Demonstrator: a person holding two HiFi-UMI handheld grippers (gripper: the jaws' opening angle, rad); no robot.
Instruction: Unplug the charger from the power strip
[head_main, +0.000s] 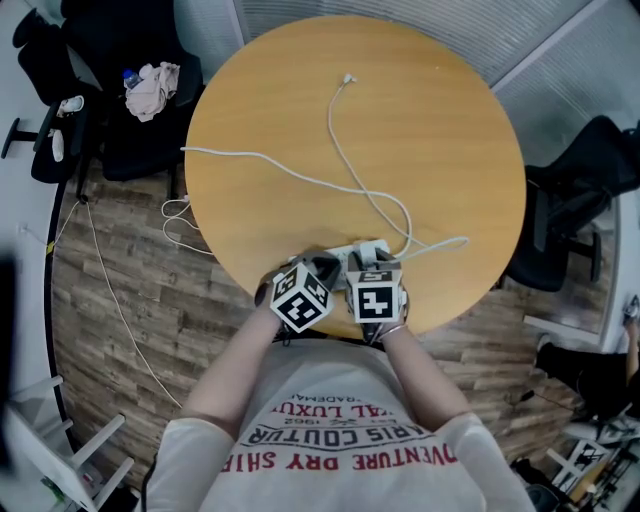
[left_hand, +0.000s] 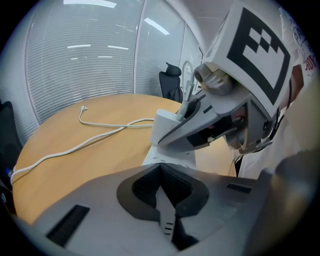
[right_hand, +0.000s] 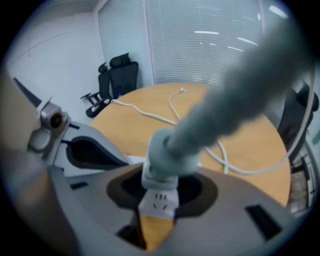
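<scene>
Gripping the one power strip (left_hand: 167, 156) at the table's (head_main: 430, 120) near edge, the left gripper (left_hand: 162, 200) has its jaws closed on the strip's end. Beside it, the right gripper (right_hand: 160, 192) stands open around the single charger (right_hand: 161, 172), with gaps on either side. The charger stands upright on the strip, long axis vertical. Beyond, two white cables cross the table: a loose-ended cable (head_main: 335, 130) reaches toward the far side, and a second cable (head_main: 250, 162) leaves over the left edge.
</scene>
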